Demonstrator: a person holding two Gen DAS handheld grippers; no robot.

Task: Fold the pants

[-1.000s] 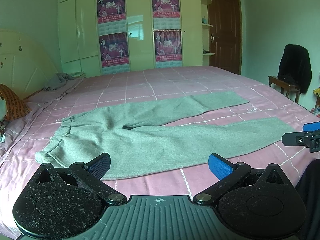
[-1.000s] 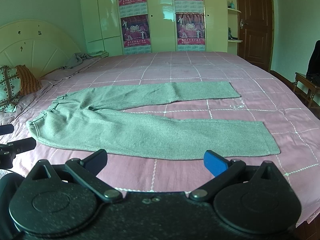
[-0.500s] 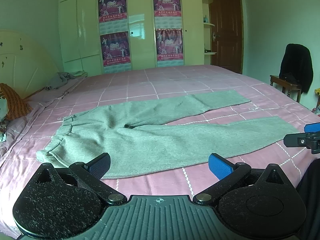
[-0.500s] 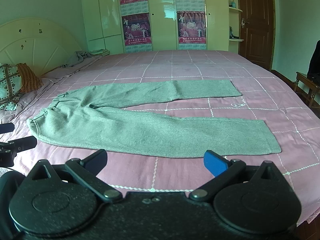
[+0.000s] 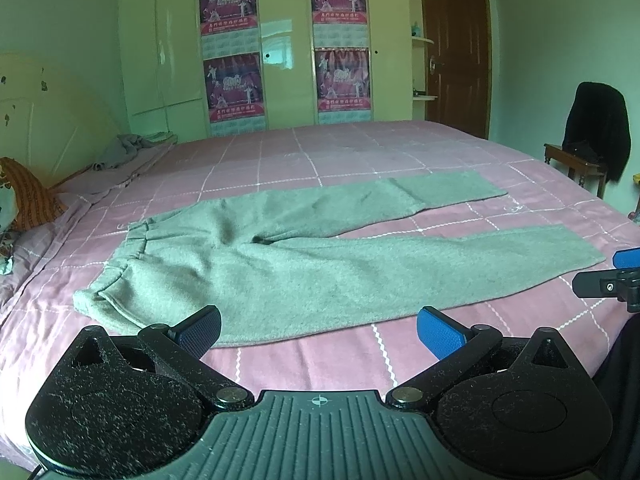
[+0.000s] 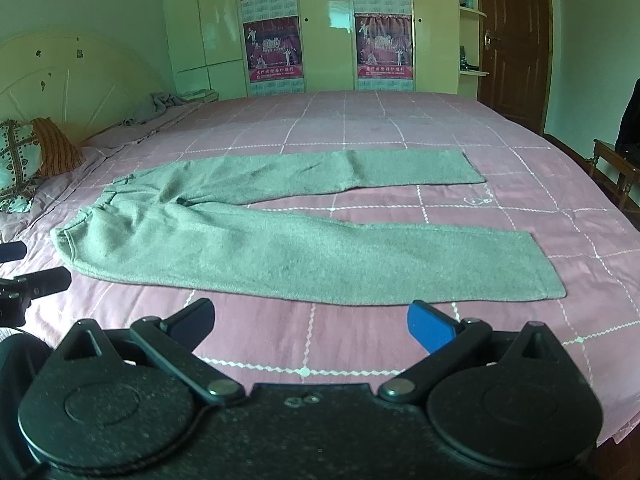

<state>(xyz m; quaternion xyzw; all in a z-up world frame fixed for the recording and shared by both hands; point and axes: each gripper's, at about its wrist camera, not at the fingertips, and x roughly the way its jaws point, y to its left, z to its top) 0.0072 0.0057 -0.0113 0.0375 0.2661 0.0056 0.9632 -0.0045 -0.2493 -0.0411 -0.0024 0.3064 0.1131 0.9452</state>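
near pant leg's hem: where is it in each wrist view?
Left wrist: hem at the right edge, just left of the right tool.
Right wrist: hem right of centre, above the right tool's blue pad.
Shared landmark: brown door, behind the bed at upper right in both.

Two matte black speckled plastic grippers, left [image 5: 318,330] and right [image 6: 310,322]: blue ribbed pads, silver pivot screws, round housings, ridged centre plate with crosshair mark.
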